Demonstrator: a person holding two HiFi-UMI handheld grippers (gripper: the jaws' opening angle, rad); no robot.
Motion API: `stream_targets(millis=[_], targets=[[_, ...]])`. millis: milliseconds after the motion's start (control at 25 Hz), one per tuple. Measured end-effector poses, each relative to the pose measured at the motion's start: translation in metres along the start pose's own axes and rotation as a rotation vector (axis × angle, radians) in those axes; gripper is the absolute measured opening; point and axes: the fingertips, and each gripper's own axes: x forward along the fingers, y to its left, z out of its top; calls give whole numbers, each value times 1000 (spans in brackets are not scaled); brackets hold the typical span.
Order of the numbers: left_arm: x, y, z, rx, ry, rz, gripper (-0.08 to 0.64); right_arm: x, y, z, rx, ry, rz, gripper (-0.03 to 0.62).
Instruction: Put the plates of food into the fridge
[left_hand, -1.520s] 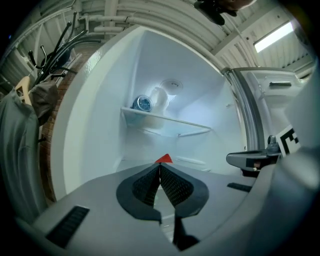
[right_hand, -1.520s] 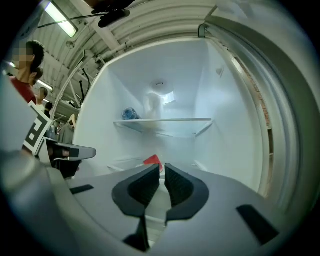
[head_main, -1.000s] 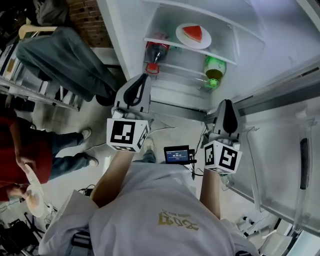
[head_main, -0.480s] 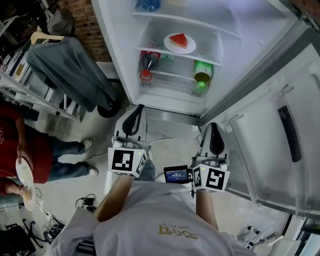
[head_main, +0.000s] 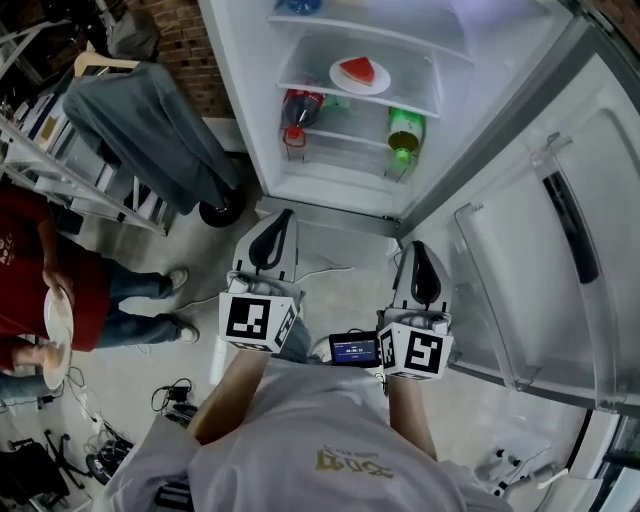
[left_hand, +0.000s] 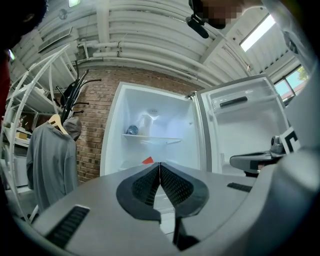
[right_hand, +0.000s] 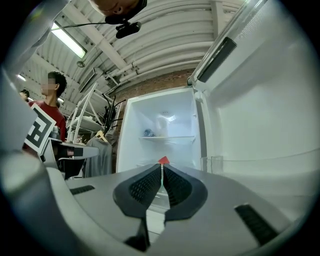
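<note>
A white plate with a red wedge of food (head_main: 360, 75) rests on a shelf inside the open fridge (head_main: 330, 170). The red wedge (left_hand: 147, 160) also peeks over the jaws in the left gripper view, and the same wedge (right_hand: 163, 160) in the right gripper view. My left gripper (head_main: 284, 213) and my right gripper (head_main: 418, 246) hang side by side in front of the fridge, a short way back from its opening. Both point level at it. In each gripper view the jaws meet with nothing between them, on the left gripper (left_hand: 160, 165) and on the right gripper (right_hand: 161, 167).
A red bottle (head_main: 300, 108) and a green bottle (head_main: 404, 130) lie on the shelf below the plate. The fridge door (head_main: 540, 230) stands open at the right. A grey garment on a hanger (head_main: 150, 130) hangs at the left. A person in red (head_main: 30, 270) holds a plate (head_main: 55, 325) at far left.
Both grippers have drawn back from the fridge opening toward my body, staying shut and empty. The person in red at the left has shifted a little.
</note>
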Motion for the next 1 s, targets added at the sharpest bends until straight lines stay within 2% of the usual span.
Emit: stream_targets(millis=[240, 1000], targets=[[8, 0, 2, -11, -4, -6, 6, 2, -2, -3, 0, 26, -26, 8], [31, 18, -3, -26, 19, -24, 6, 36, 8, 2, 4, 23, -24, 6]])
